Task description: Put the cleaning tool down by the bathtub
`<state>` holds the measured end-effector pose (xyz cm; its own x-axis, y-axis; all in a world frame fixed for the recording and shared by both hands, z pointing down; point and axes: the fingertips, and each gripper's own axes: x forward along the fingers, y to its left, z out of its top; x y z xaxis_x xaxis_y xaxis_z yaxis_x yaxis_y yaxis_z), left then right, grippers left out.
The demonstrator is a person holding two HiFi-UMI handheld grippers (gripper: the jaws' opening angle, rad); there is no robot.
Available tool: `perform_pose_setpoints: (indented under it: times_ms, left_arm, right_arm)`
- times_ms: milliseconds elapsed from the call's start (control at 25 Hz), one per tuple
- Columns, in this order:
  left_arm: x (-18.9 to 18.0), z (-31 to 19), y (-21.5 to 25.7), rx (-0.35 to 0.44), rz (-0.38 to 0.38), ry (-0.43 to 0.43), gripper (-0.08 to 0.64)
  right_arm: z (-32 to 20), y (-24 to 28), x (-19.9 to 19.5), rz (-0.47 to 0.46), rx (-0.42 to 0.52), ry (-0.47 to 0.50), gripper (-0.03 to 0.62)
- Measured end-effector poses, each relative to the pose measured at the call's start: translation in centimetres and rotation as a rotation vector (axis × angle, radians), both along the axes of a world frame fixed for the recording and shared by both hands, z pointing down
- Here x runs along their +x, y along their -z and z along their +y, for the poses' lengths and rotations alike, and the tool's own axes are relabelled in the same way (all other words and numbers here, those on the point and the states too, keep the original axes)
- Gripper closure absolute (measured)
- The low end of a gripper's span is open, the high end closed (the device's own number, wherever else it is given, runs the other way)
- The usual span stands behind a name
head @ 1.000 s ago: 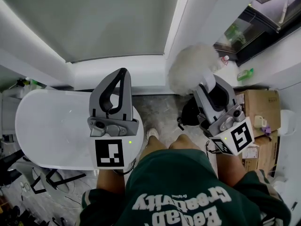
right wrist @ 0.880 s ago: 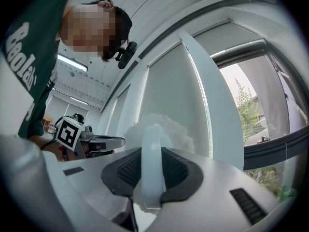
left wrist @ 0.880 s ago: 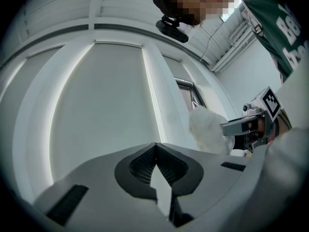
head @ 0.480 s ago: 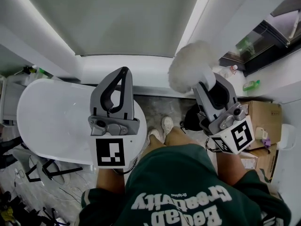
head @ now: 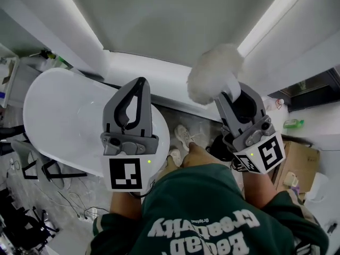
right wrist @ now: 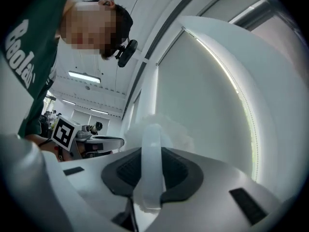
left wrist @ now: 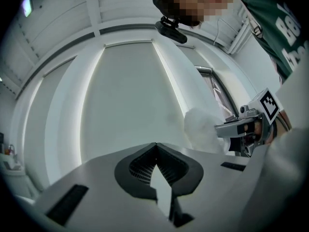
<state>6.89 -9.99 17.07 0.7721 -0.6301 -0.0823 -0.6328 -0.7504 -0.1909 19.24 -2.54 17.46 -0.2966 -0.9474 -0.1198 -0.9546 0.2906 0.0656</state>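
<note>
The cleaning tool is a fluffy white duster with a pale plastic handle. My right gripper is shut on that handle, and the fluffy head sticks out past the jaws towards the white wall. In the right gripper view the head shows just beyond the jaws. My left gripper is shut with nothing in it and hovers over the right end of the white oval bathtub. The left gripper view shows its tips meeting, with the duster and the right gripper off to the right.
The person's shoes stand on the marble floor between the tub and a black object. A cardboard box and a green bottle lie at the right. A dark chair frame and cables sit left of the tub.
The person has turned, so the tub, wall and boxes have swung round in the head view. Both grippers moved along with the body. The duster stays in the right gripper.
</note>
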Motion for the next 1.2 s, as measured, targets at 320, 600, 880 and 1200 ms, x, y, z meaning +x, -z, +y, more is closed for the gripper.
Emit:
perform_pose_setpoints:
  times_ms: [320,600,880,1200]
  left_arm:
    - [0.2,-3.6,-0.8,-0.009,-0.030,0.151,0.557]
    - [0.2,-5.9,-0.3,-0.006,-0.027,0.256,0.558]
    - [-0.4,-6.9,-0.1,-0.014,-0.052,0.346,0.558]
    - [-0.9,-7.3,-0.6,-0.028,-0.043,0.424,0.557]
  right_arm:
    - [-6.0,-0.7,0.8,-0.027,0.009,0.153,0.497]
    - [-10.0,-0.8,1.1,-0.049,0.009,0.260,0.497]
    - [-12.4,-1.0,0.6,-0.070,-0.004,0.346,0.497]
    - [-13.7,-2.1,-0.4,-0.089,-0.021,0.442,0.497]
